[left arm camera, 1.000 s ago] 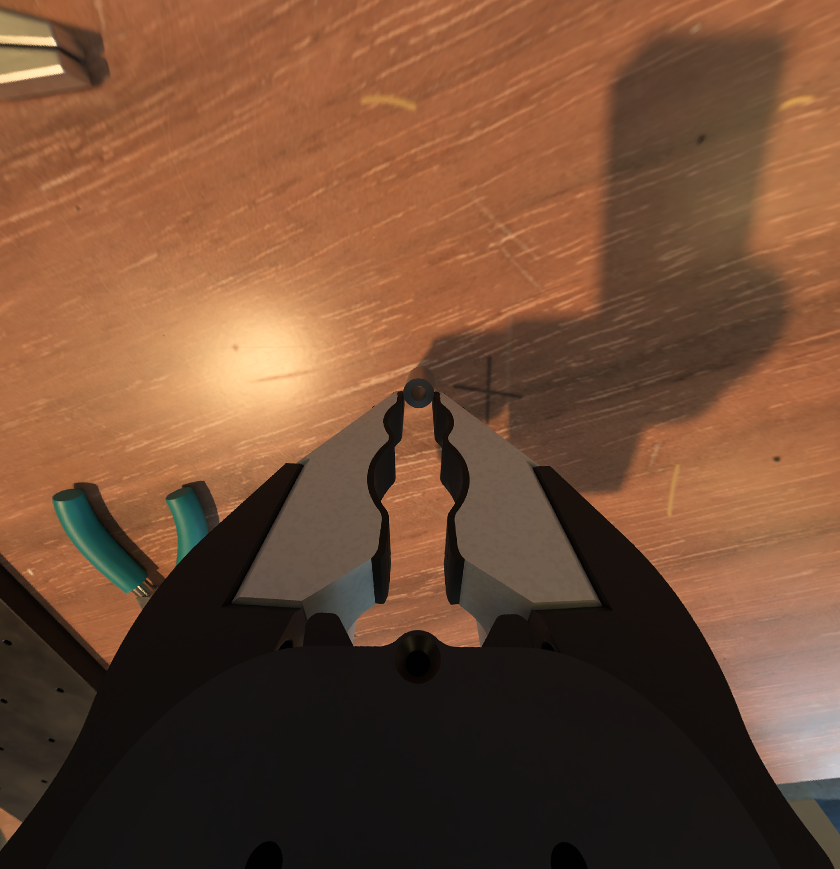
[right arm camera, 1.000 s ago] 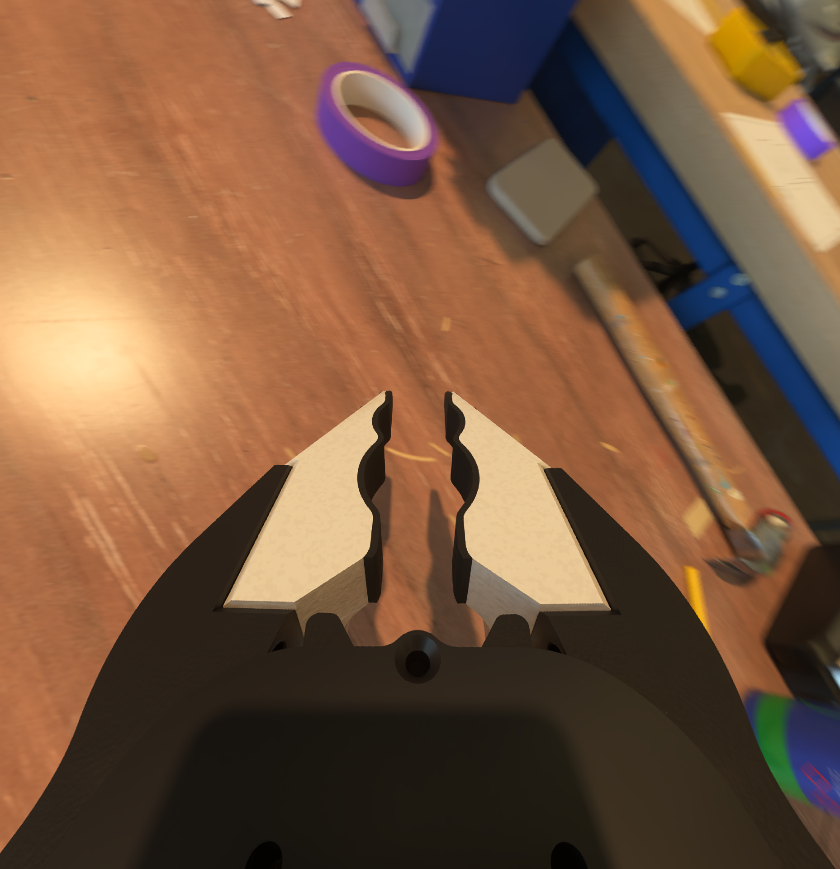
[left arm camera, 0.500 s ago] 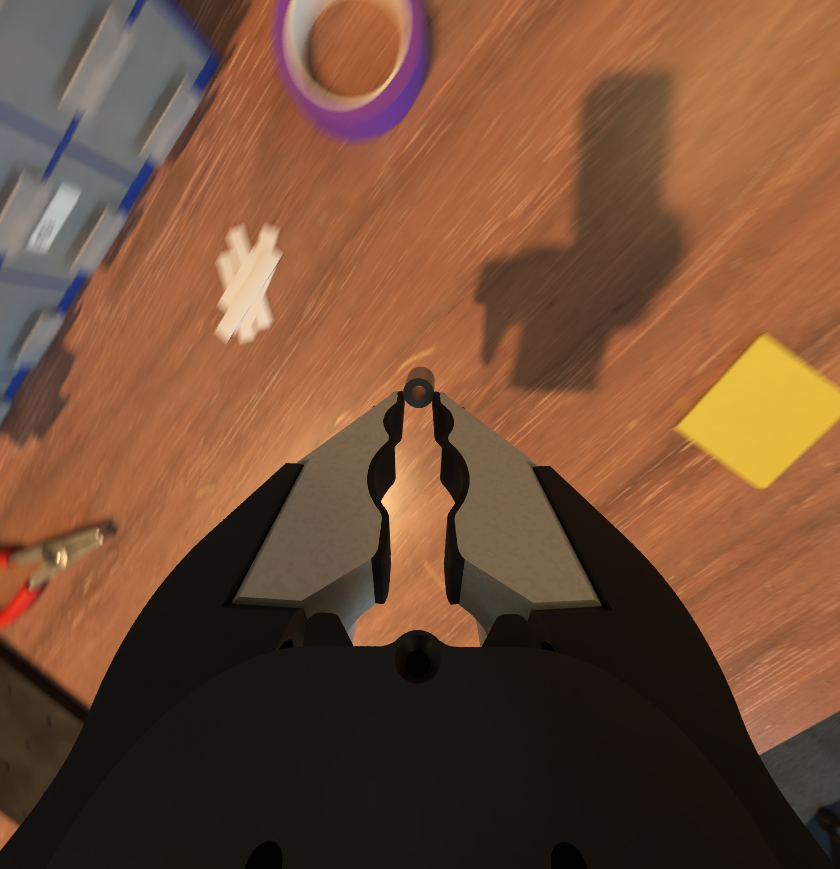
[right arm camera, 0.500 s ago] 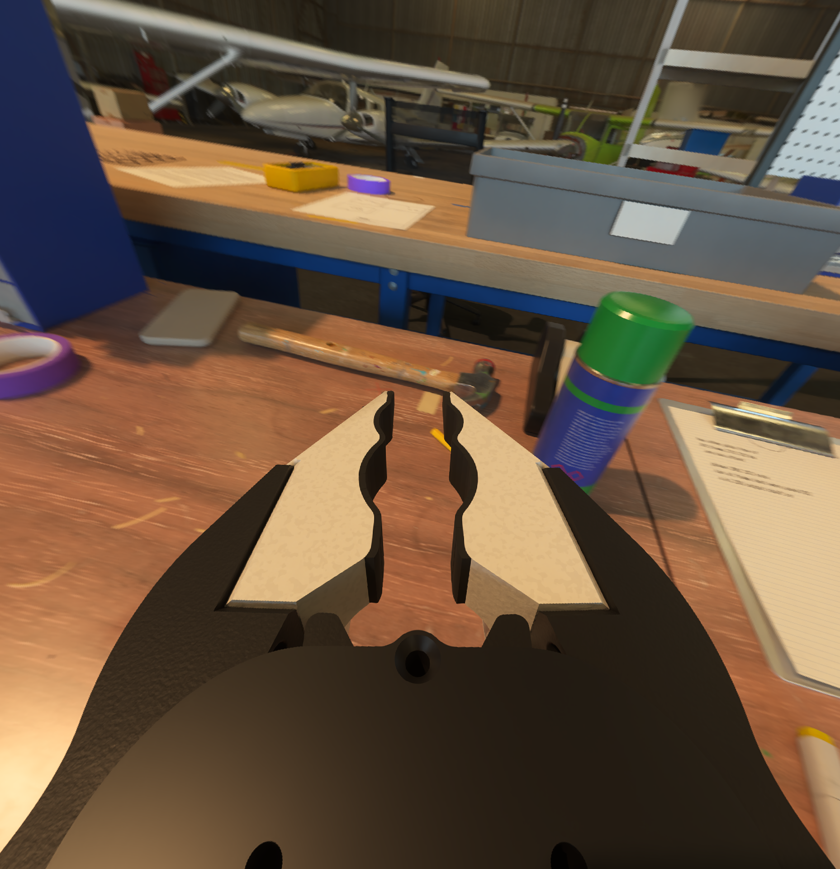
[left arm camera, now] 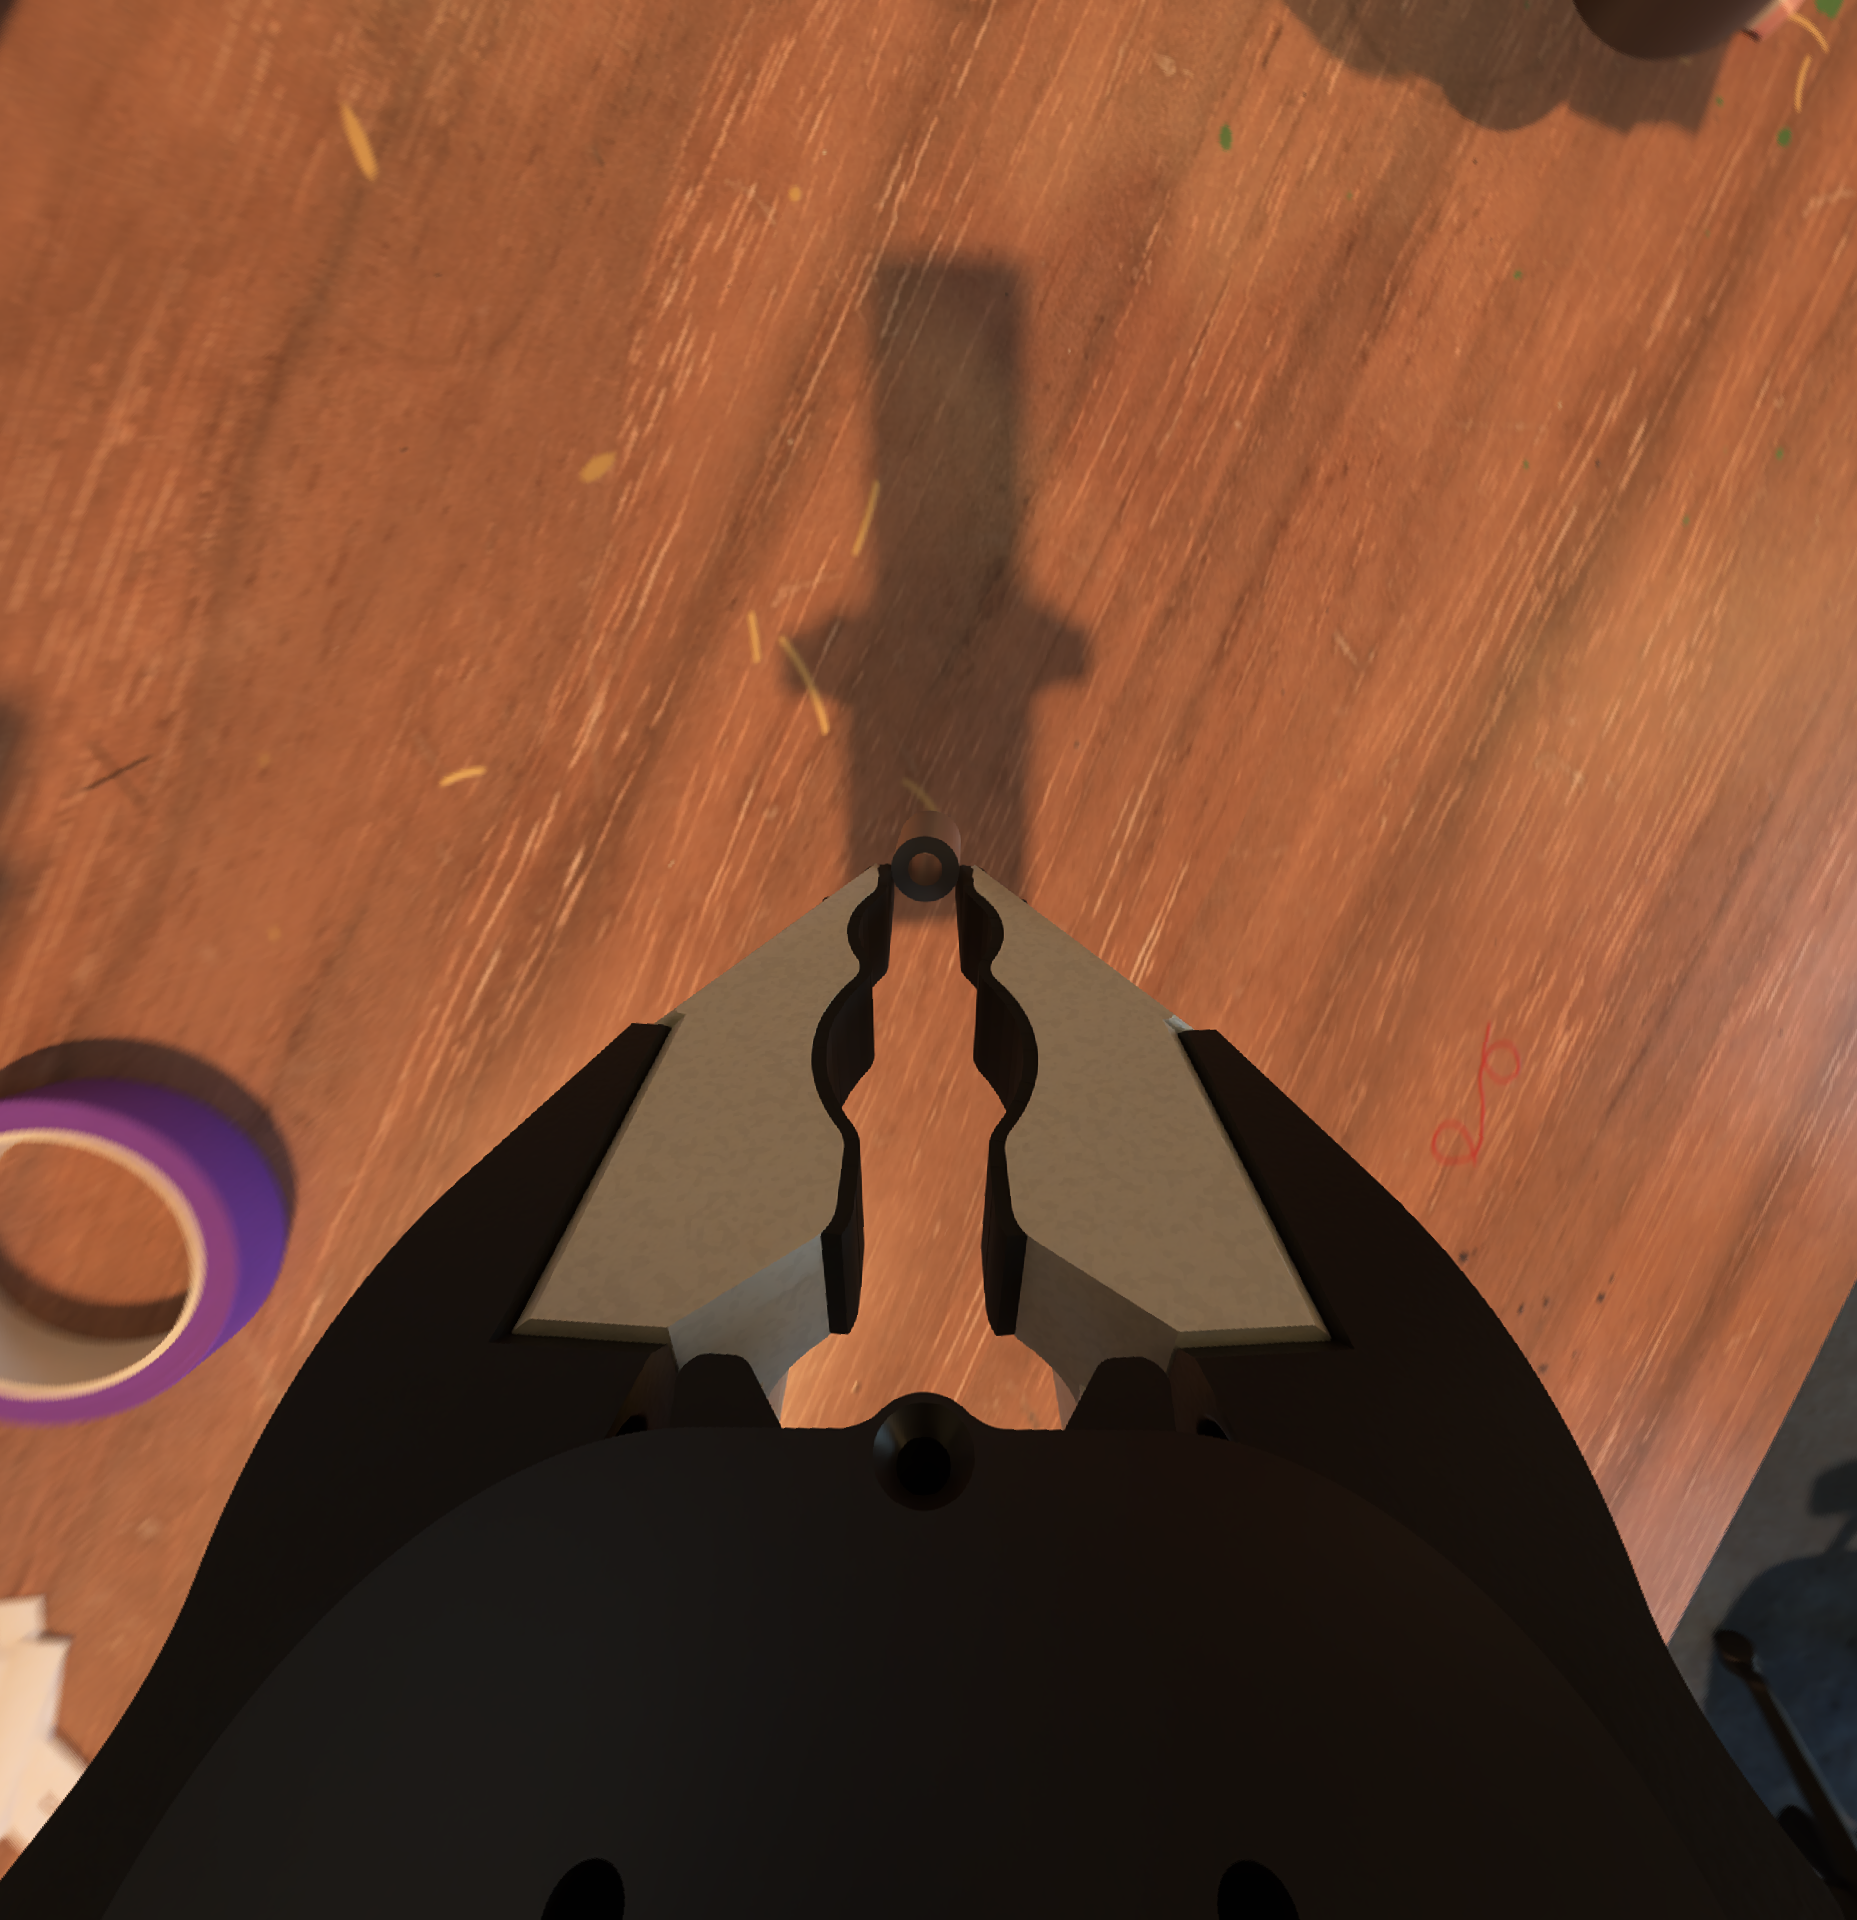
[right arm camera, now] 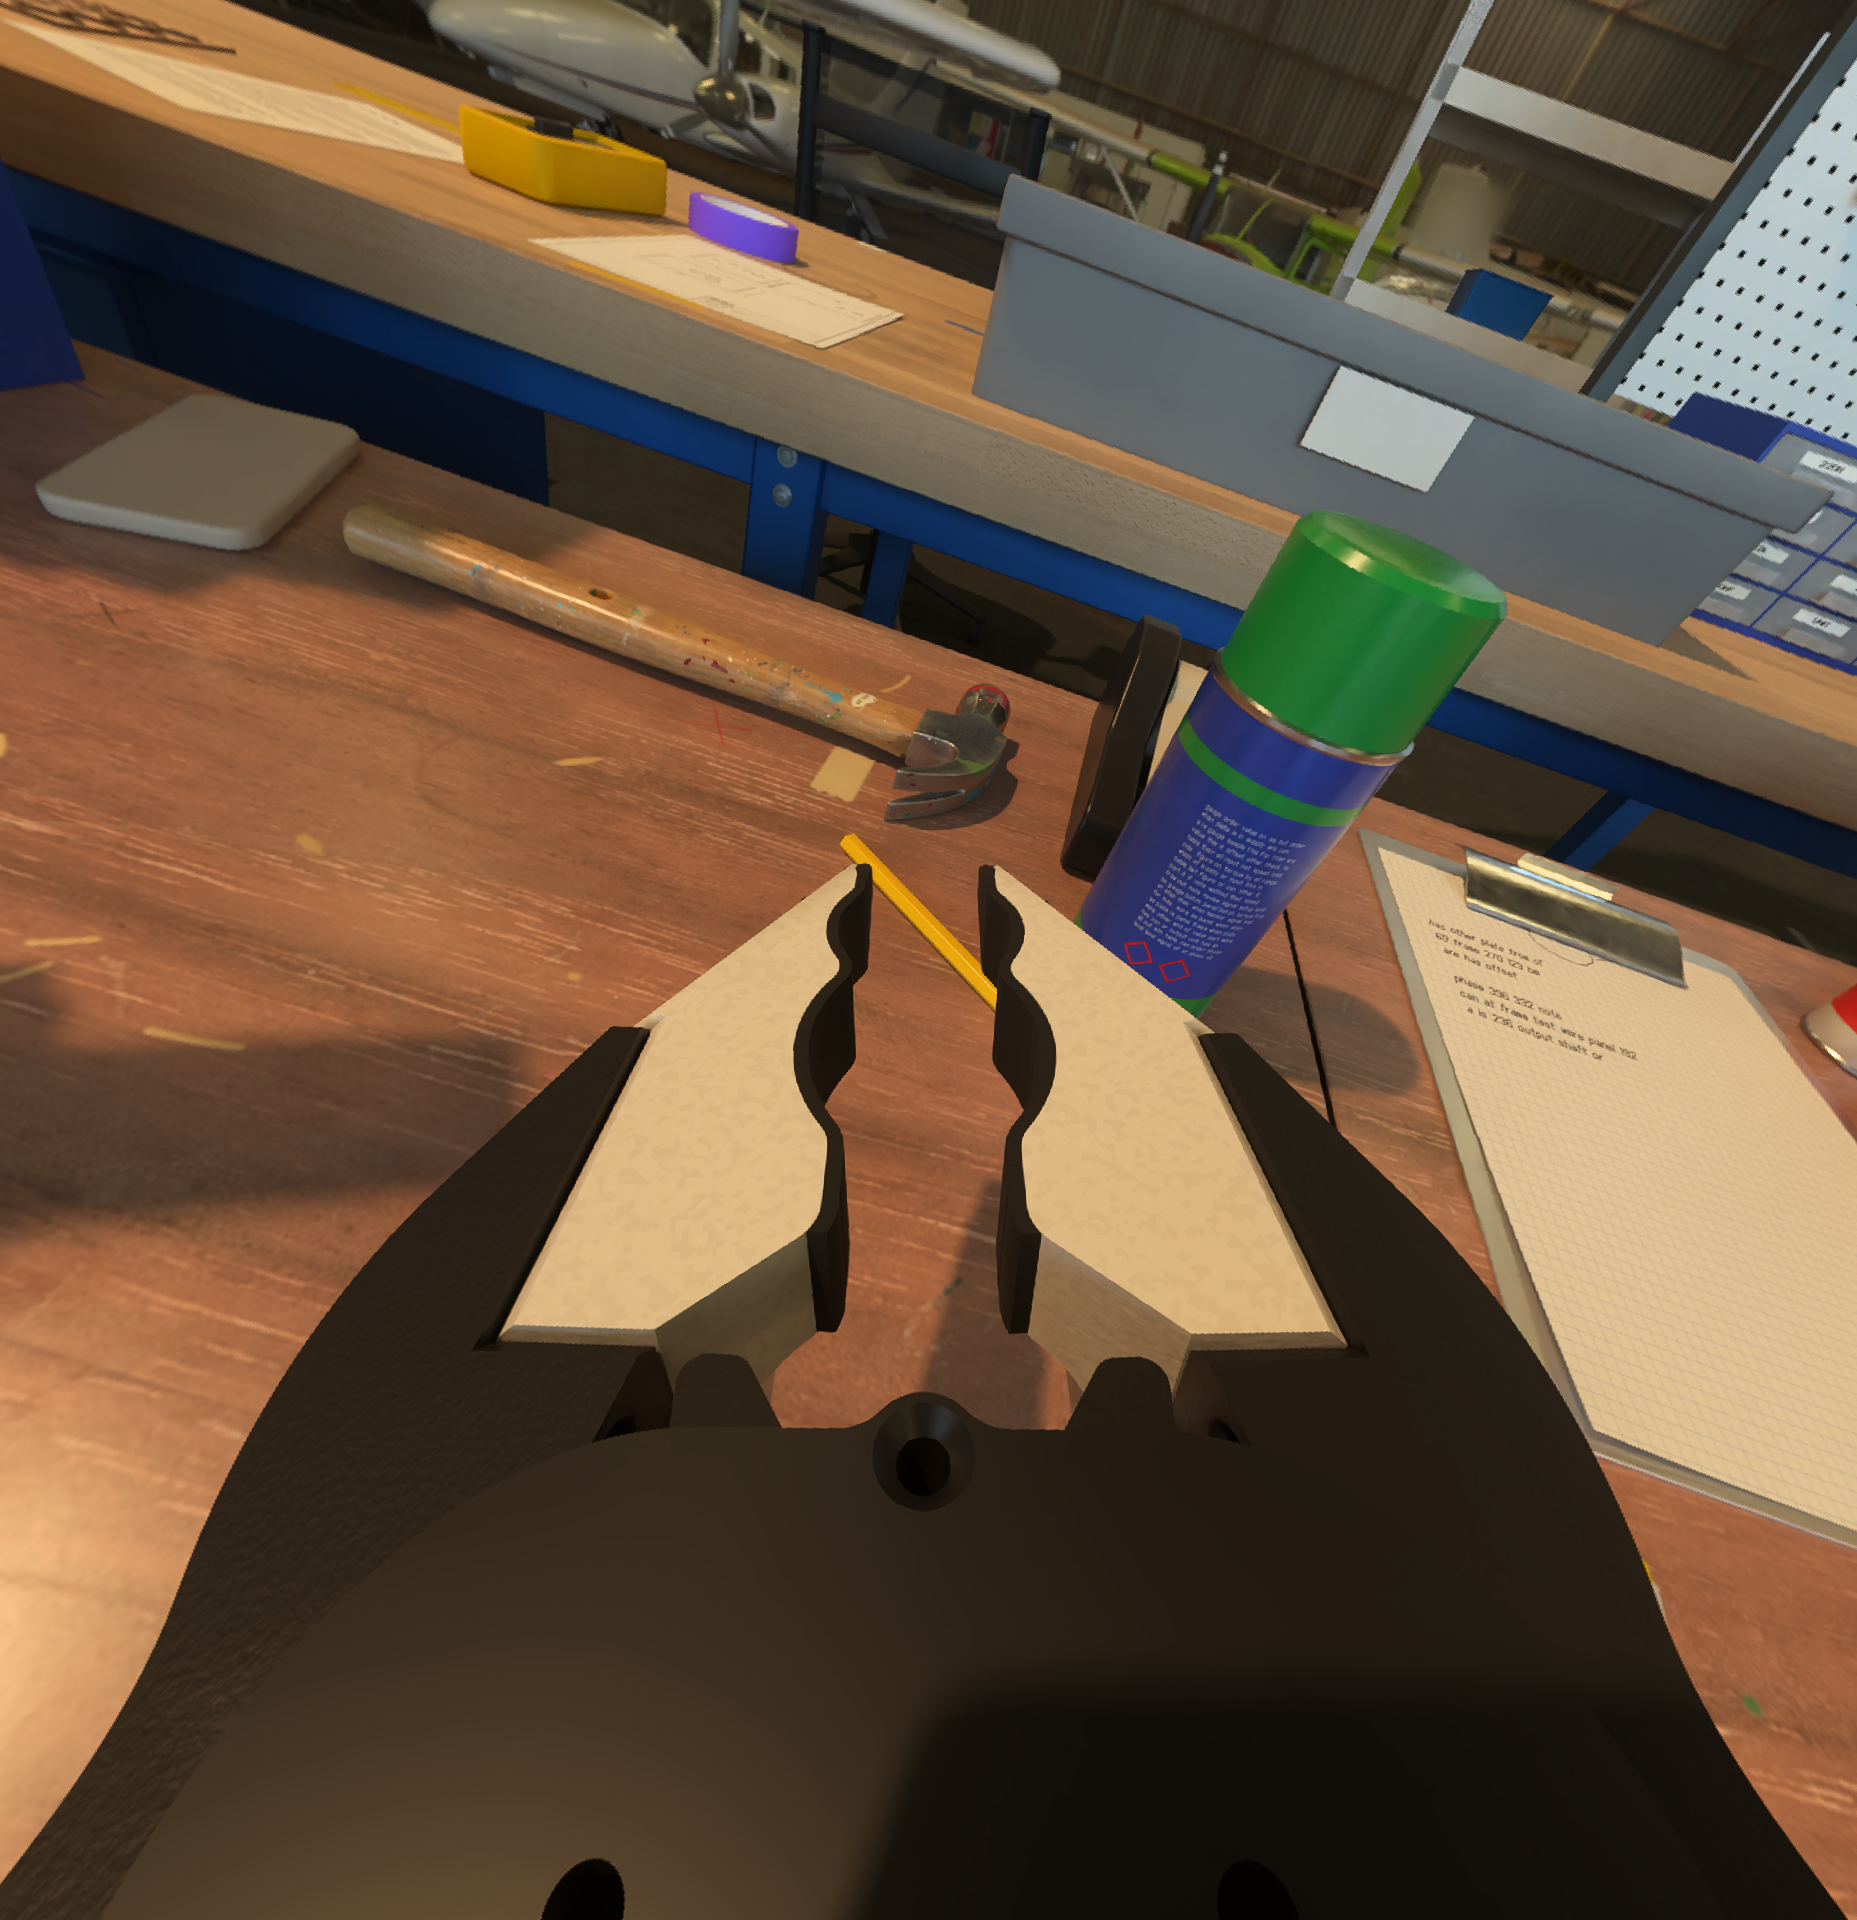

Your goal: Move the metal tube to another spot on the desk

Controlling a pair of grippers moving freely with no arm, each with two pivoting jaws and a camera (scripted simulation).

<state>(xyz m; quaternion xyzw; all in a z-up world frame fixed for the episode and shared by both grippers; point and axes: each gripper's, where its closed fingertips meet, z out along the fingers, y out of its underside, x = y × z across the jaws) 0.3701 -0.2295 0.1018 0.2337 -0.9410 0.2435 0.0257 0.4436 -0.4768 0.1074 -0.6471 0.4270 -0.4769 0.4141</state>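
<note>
My left gripper is shut on the metal tube, a thin tube seen end-on as a small dark ring pinched between the fingertips. It points straight away from the camera, above the brown wooden desk, and the gripper's shadow falls on the wood just ahead. My right gripper is open and empty, low over the desk. A yellow pencil lies on the wood between and beyond its fingertips. The tube does not show in the right wrist view.
A purple tape roll lies at the left, white strips at bottom left, the desk edge at the right. Ahead of the right gripper are a hammer, a green-capped spray can, a clipboard and a beige pad.
My left gripper has swung over the desk with the tube still pinched; the tape roll moved from top to lower left. The right gripper moved closer to the can and hammer.
</note>
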